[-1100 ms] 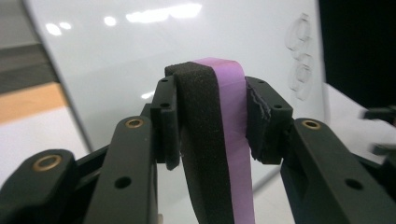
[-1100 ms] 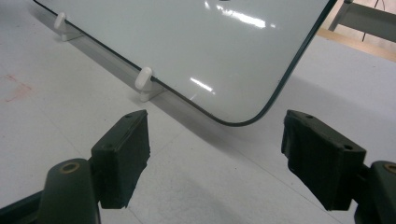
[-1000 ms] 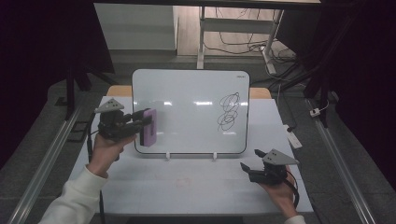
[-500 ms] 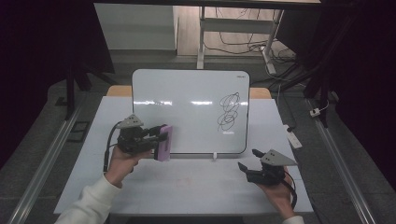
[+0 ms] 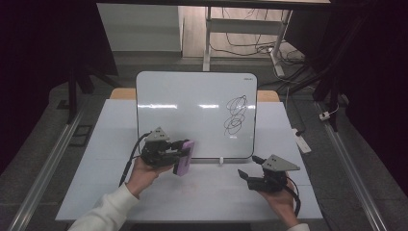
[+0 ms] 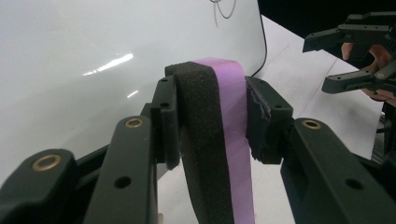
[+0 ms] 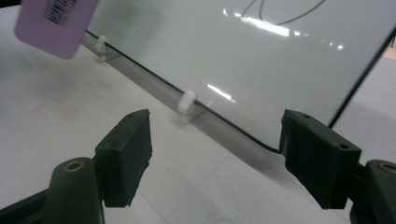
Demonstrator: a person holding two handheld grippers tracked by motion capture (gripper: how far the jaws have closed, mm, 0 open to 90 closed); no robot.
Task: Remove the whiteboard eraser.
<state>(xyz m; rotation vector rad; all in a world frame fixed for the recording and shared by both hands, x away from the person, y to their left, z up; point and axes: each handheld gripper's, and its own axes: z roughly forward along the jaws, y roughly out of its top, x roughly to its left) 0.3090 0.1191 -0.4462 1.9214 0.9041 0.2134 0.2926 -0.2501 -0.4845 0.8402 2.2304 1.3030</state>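
- Two risks, nearest first: right claw (image 5: 246, 174) empty with jaws apart and just narrowing, low over the surface (image 5: 211, 197); could scrape it.
- Left claw (image 5: 184, 153) clamps the eraser (image 5: 183, 157) near the whiteboard (image 5: 192, 115) bottom edge; hard contact could topple it.
- Scribble (image 5: 235, 114) sits far right; a short swipe misses it.

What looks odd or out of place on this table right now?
Only the black scribble on the right of the whiteboard stands out. The left gripper holds a purple eraser low at the board's bottom edge, well left of it.
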